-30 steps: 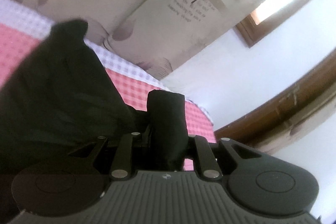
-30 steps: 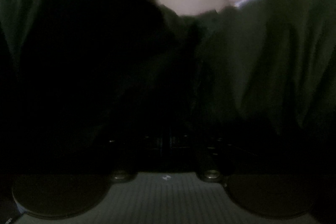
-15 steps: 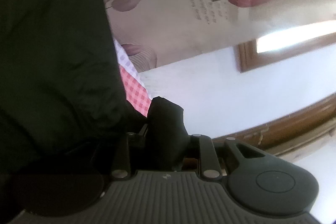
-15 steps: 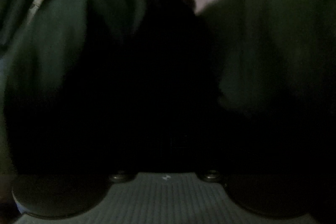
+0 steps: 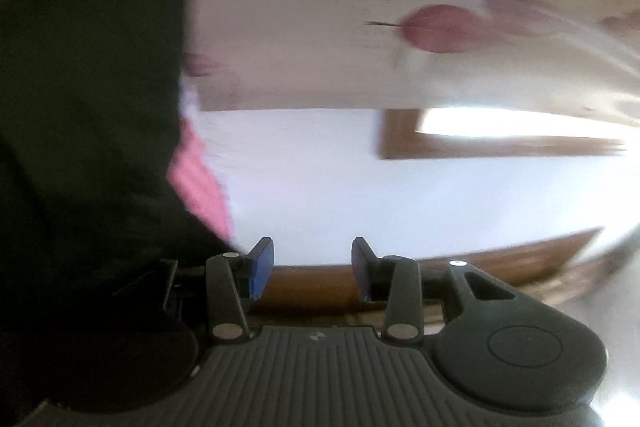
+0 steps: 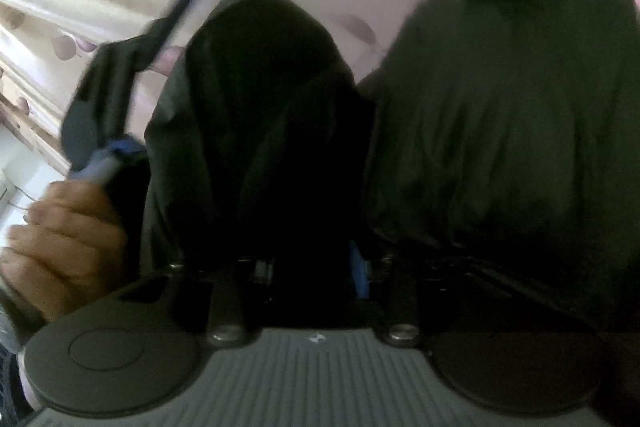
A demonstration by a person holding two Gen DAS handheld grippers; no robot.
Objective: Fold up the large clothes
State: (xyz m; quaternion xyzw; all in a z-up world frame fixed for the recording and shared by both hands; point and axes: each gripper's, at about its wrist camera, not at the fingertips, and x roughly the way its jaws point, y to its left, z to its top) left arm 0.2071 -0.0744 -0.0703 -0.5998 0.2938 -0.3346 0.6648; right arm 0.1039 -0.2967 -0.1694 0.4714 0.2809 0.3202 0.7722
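1. The step in hand seems to be the release after one fold of the dark garment: both tools have just been opening.
2. The left gripper now has its jaws apart by a moderate gap, with nothing between the blue pads; through the gap I see only the white wall and a brown wooden strip. The garment hangs just to the left of this gripper and covers its left side.
3. The right gripper is also partly open. A dark fold of the garment lies between its jaws, but I cannot tell if the pads press on it, because this place is too dark.
4. In the right wrist view, the person's hand holds the left tool just left of the garment.
5. The garment lies in thick lobes on the pink checked cover, in front of the leaf-print fabric.
6. The next move, I judge, calls for drawing both tools clear without dragging the cloth, then finding a new edge to grip.
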